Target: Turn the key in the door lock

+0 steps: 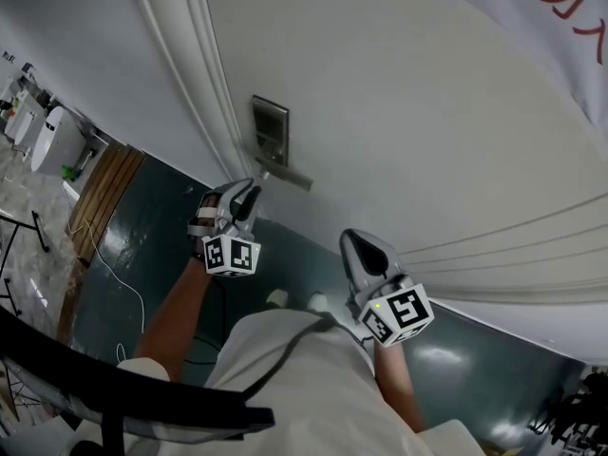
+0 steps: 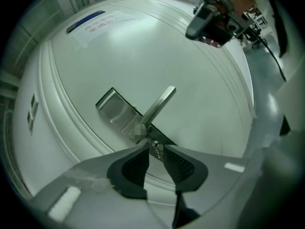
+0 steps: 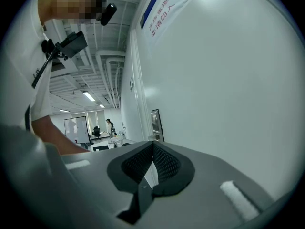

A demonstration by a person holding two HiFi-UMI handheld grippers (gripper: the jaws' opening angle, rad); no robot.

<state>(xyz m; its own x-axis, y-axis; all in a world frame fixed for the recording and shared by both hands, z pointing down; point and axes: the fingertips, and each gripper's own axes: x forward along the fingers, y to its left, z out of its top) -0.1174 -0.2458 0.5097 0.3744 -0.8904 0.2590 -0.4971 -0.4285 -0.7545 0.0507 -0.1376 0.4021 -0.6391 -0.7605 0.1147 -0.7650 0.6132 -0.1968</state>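
The white door (image 1: 408,131) carries a steel lock plate (image 1: 270,129) with a lever handle (image 1: 288,175). My left gripper (image 1: 249,196) is right at the lower end of that plate. In the left gripper view the small key (image 2: 156,150) sits in the keyhole under the handle (image 2: 159,104). It lies in the gap between my left gripper's (image 2: 156,146) parted jaws, and the pads stand clear of it. My right gripper (image 1: 356,245) hangs to the right, away from the lock and facing the door. Its pads (image 3: 152,144) meet with nothing between them.
A banner with red print (image 1: 560,8) hangs on the door at upper right, and a notice (image 2: 90,25) is stuck higher on the door. The dark floor (image 1: 142,255) has a white cable (image 1: 114,264) on it. A black bar (image 1: 95,388) crosses the lower left. An office lies beyond the door frame (image 3: 95,128).
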